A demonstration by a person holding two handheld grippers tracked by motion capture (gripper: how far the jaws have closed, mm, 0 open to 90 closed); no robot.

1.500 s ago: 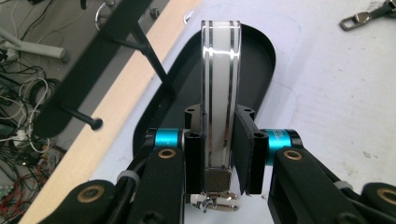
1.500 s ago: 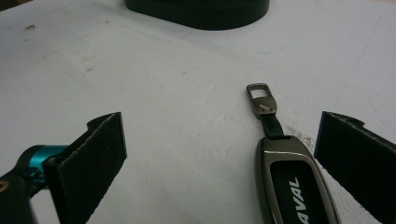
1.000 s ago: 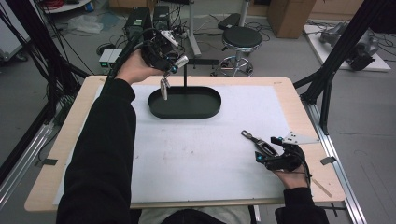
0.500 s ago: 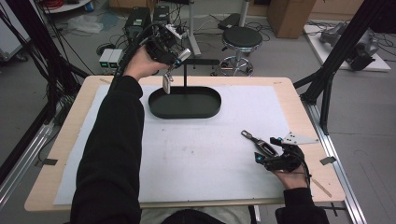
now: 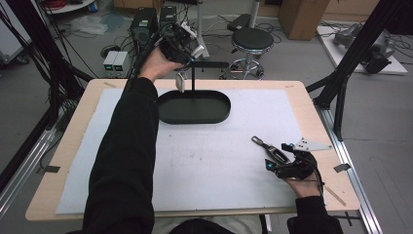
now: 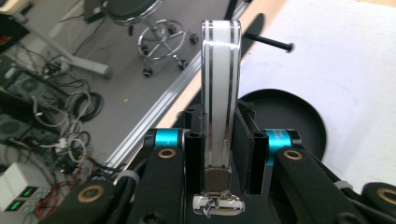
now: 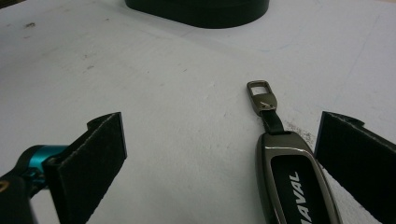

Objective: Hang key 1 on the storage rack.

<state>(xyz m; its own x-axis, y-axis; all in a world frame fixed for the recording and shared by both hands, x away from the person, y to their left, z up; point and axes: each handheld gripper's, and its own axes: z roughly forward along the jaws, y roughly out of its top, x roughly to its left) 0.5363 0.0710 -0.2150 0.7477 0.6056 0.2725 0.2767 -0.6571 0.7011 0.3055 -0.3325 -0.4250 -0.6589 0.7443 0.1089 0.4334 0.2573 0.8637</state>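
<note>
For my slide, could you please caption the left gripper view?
Left gripper shut on a white strap loop, near the black stand's horizontal peg.

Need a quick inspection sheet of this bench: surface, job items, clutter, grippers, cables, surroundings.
Surface: white mat on a wooden table, faint scuffs.
Job's things: striped white loop strap with a metal clip; black oval stand with post and crossbar; dark metal key fob lying flat on the mat.
Clutter: nothing seen.
Grippers: left gripper shut on the strap, held up by the stand's post; right gripper open, resting low on the mat, fob beside one jaw.
Cables: cable bundles on the floor at left.
Surroundings: stool, power supplies, cardboard box.
</note>
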